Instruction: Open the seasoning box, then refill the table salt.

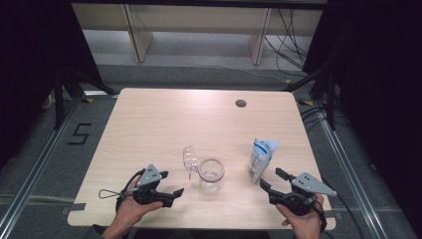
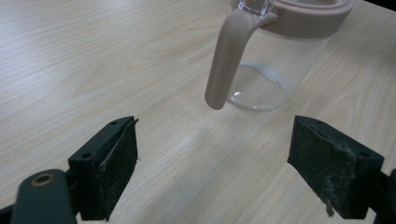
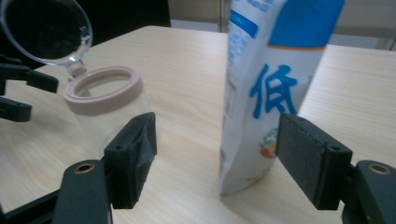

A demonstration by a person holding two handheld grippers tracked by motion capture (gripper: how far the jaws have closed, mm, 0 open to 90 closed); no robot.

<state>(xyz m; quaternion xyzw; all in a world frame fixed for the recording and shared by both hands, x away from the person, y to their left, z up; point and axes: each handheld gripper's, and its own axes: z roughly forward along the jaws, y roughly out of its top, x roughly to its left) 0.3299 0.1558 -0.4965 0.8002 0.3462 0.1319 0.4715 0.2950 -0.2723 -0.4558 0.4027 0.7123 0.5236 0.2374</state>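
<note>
We see a table [image 1: 149, 124] of pale wood-grain laminate, smooth and faintly satin. The jar [image 1: 212, 175] near its front edge looks like clear, glossy plastic or glass, we cannot tell which, with a matt beige rubbery collar [image 3: 102, 88] and latch [image 2: 226, 60]; its open lid [image 1: 189, 158] is clear and shiny. The pouch [image 1: 261, 158] towards the right edge is smooth printed film. The jaw pads [image 3: 308, 158] look matt black, grainy and scuffed.

Bare table [image 1: 164, 119] lies open beyond and left of my jar [image 1: 212, 175]. Its raised lid [image 1: 189, 158] blocks my left gripper's [image 1: 171, 188] side. The pouch [image 1: 261, 158] stands right before my right gripper [image 1: 272, 180].
</note>
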